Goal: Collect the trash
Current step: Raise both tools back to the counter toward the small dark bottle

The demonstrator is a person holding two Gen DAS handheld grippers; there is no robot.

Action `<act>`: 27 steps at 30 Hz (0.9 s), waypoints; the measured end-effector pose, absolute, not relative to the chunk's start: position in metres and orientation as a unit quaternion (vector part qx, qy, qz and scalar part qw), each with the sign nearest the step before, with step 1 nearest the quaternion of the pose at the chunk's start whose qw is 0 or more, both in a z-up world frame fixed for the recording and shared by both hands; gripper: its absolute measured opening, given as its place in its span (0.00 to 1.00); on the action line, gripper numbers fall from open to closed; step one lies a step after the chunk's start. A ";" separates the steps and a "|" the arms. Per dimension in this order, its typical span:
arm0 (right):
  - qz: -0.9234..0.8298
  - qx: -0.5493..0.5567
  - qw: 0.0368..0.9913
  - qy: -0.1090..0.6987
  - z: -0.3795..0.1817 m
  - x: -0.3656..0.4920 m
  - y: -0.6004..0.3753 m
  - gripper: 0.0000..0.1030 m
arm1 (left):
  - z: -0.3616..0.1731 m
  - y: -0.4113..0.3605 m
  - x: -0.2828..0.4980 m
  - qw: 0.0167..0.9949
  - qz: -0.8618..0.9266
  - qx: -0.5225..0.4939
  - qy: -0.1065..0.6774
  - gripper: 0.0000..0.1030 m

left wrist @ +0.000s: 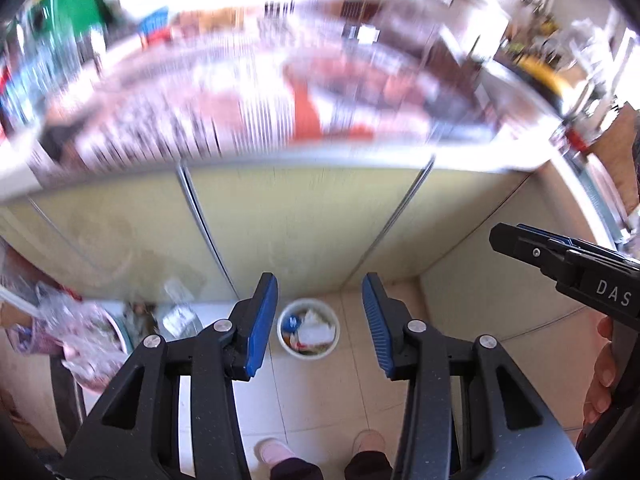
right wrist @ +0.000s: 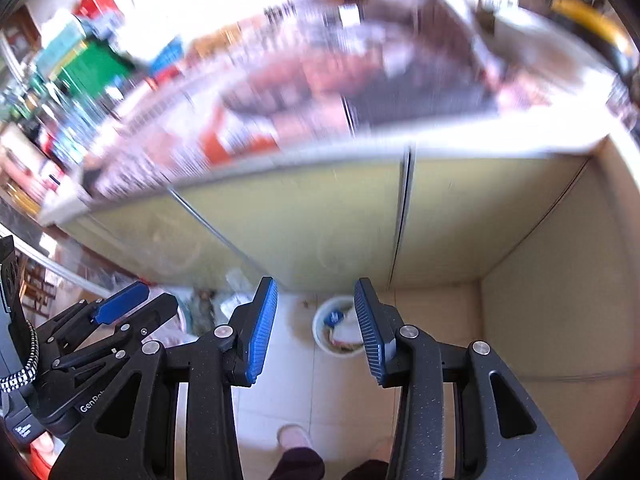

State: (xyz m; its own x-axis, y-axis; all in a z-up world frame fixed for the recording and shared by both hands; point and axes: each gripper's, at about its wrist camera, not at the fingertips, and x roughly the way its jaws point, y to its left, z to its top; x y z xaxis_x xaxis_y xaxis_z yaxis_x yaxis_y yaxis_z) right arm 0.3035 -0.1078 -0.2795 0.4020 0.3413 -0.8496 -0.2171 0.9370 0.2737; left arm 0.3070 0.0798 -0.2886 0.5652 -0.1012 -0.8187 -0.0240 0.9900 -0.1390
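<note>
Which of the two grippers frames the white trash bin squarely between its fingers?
The left gripper: the white trash bin sits centred between its open fingers, while the right gripper's right finger overlaps it.

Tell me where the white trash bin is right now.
The white trash bin stands on the tiled floor at the foot of the yellow-green cabinet doors, framed between the open left gripper fingers; the right wrist view shows it lower centre.

The left gripper (left wrist: 320, 320) hangs over the tiled floor (left wrist: 360, 400), jaws parted and empty. Between them below sits a white bin (left wrist: 334, 330) holding trash (left wrist: 314, 330), near the cabinet doors (left wrist: 304, 220) under the bench's front edge.
</note>
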 end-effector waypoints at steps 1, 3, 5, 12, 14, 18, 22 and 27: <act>0.165 0.060 0.843 0.509 -0.260 0.298 -0.107 0.36 | -0.269 0.081 0.302 0.888 -0.023 -0.066 0.455 0.45; 0.158 0.062 0.857 0.486 -0.223 0.286 -0.105 0.36 | -0.235 0.089 0.293 0.898 -0.023 -0.064 0.434 0.47; 0.151 0.066 0.871 0.462 -0.193 0.274 -0.100 0.36 | -0.204 0.099 0.283 0.909 -0.026 -0.062 0.410 0.47; 0.136 0.082 0.910 0.384 -0.105 0.244 -0.092 0.44 | -0.117 0.123 0.255 0.939 -0.023 -0.064 0.337 0.55; 0.127 0.079 0.921 0.359 -0.088 0.236 -0.090 0.50 | -0.099 0.128 0.249 0.945 -0.021 -0.063 0.319 0.58; 0.112 0.077 0.935 0.328 -0.063 0.234 -0.090 0.65 | -0.073 0.135 0.247 0.953 -0.021 -0.055 0.297 0.66; 0.100 0.079 0.943 0.307 -0.048 0.239 -0.092 0.76 | -0.058 0.137 0.255 0.958 -0.017 -0.046 0.282 0.84; 0.093 0.069 0.951 0.287 -0.043 0.258 -0.096 0.79 | -0.053 0.134 0.280 0.963 -0.010 -0.045 0.265 0.94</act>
State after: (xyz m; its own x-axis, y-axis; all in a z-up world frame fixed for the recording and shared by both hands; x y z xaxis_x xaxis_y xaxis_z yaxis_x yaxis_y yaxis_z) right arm 0.2579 -0.0956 -0.0427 0.8180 0.2164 -0.5329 -0.1369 0.9731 0.1851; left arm 0.2799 0.1343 -0.0528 0.8596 -0.0438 -0.5091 -0.0036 0.9958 -0.0919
